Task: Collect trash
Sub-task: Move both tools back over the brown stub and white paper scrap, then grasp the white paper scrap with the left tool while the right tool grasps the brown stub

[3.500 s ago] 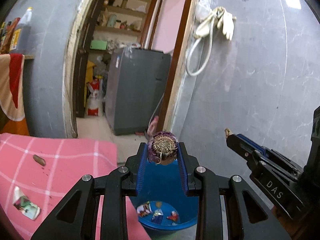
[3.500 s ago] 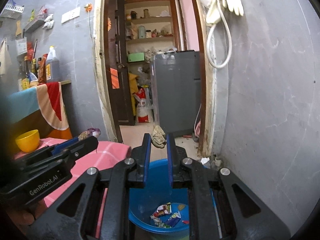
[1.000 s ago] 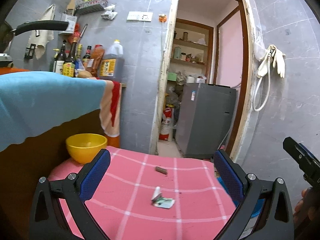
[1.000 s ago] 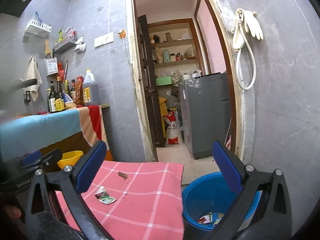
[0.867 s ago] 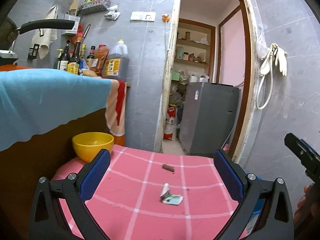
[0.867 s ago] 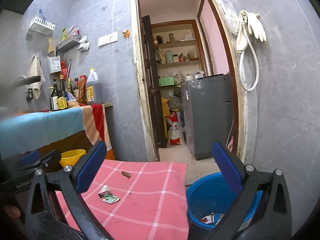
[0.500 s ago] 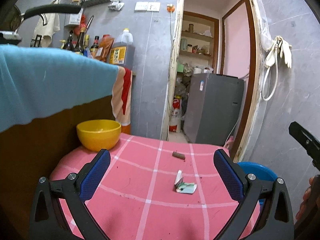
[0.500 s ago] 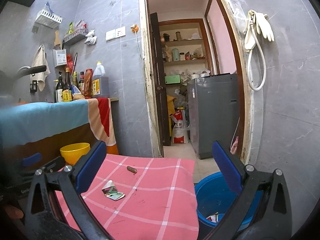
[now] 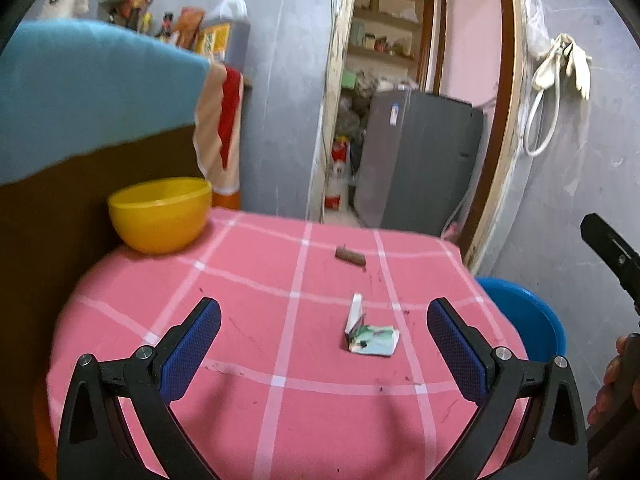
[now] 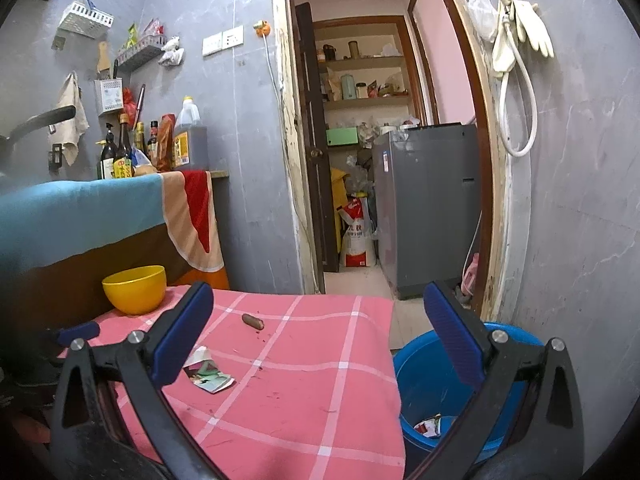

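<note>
A torn green-and-white wrapper (image 9: 370, 332) lies on the pink checked tablecloth (image 9: 248, 360), and a small brown piece (image 9: 350, 255) lies farther back. My left gripper (image 9: 320, 344) is wide open and empty, just short of the wrapper. My right gripper (image 10: 316, 328) is wide open and empty, above the table's right edge; it sees the wrapper (image 10: 208, 376), the brown piece (image 10: 253, 321) and the blue trash bucket (image 10: 424, 384) with scraps inside. The bucket (image 9: 524, 312) stands right of the table. The right gripper's finger (image 9: 612, 248) shows at the left view's right edge.
A yellow bowl (image 9: 160, 212) sits at the table's back left corner, against a cloth-draped counter (image 10: 80, 208) with bottles (image 10: 120, 152). A doorway with a grey appliance (image 10: 428, 208) is behind. A grey wall (image 10: 580, 200) stands right of the bucket.
Both grippers let their trash go over the bucket, opened wide and swung left. The left one has since come lower and closer to the wrapper on the table.
</note>
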A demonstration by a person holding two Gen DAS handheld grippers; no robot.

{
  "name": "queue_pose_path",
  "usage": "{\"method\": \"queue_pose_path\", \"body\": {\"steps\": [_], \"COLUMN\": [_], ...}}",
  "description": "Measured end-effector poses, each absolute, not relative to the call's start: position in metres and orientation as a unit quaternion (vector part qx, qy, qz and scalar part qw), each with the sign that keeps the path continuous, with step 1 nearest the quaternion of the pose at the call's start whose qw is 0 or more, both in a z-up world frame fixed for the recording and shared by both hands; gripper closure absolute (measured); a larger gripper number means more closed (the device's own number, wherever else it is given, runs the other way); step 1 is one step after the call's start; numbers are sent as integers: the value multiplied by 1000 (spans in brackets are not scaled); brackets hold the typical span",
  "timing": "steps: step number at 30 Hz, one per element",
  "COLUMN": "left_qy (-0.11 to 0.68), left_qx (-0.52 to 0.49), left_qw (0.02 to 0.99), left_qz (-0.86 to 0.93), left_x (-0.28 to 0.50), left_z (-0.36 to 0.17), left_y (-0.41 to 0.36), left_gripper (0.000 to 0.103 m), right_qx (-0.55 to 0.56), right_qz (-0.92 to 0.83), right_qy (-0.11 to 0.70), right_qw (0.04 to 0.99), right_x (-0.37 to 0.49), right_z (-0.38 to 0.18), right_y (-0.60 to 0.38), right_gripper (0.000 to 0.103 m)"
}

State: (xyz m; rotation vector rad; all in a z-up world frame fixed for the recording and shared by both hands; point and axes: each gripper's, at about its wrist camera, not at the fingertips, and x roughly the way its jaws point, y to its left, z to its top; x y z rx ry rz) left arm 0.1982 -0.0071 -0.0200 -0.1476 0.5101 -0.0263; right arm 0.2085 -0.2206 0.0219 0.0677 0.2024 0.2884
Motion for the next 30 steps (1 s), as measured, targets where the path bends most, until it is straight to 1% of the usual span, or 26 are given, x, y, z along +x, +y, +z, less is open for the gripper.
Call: {"method": "queue_pose_path", "body": {"steps": [3, 5, 8, 10, 11, 13, 14, 16, 17, 19, 20, 22, 25, 27, 30], "left_qy": [277, 289, 311, 324, 331, 341, 347, 356, 360, 368, 371, 376, 384, 385, 381], "left_qx": [-77, -79, -79, -81, -82, -85, -86, -87, -87, -85, -83, -80, -79, -79, -83], "left_qw": [958, 954, 946, 941, 938, 934, 931, 927, 925, 921, 919, 917, 914, 913, 915], "left_qz": [-18, -26, -40, -52, -58, -69, -74, -84, -88, -96, -100, -105, -108, -106, -104], "left_x": [209, 214, 223, 229, 232, 236, 239, 242, 244, 249, 250, 253, 256, 257, 259], "left_z": [-26, -29, -35, -39, -41, -44, -45, -47, -47, -48, -49, -49, -51, -51, -49], "left_y": [-6, -6, -6, -5, -5, -5, -5, -5, -6, -7, -8, -10, -11, -10, -8], "left_gripper": [3, 6, 19, 34, 36, 47, 50, 59, 61, 72, 74, 84, 94, 98, 100], "right_qx": [33, 35, 35, 35, 34, 32, 32, 30, 30, 30, 29, 27, 23, 20, 19], "right_qz": [142, 142, 141, 142, 143, 145, 146, 147, 148, 152, 153, 157, 163, 166, 170], "right_qy": [107, 114, 123, 131, 136, 145, 151, 163, 168, 179, 182, 191, 203, 211, 220], "right_qw": [984, 983, 982, 980, 980, 978, 977, 975, 974, 972, 971, 969, 965, 963, 960], "right_x": [215, 220, 228, 233, 236, 242, 245, 251, 253, 259, 260, 264, 269, 273, 278], "right_z": [17, 14, 10, 8, 6, 3, 2, -1, -3, -6, -7, -10, -13, -15, -18], "right_y": [-220, -220, -218, -217, -216, -213, -212, -209, -208, -206, -205, -202, -198, -196, -194], "right_gripper": [1, 1, 1, 1, 1, 1, 1, 1, 1, 1, 1, 1, 1, 1, 1]}}
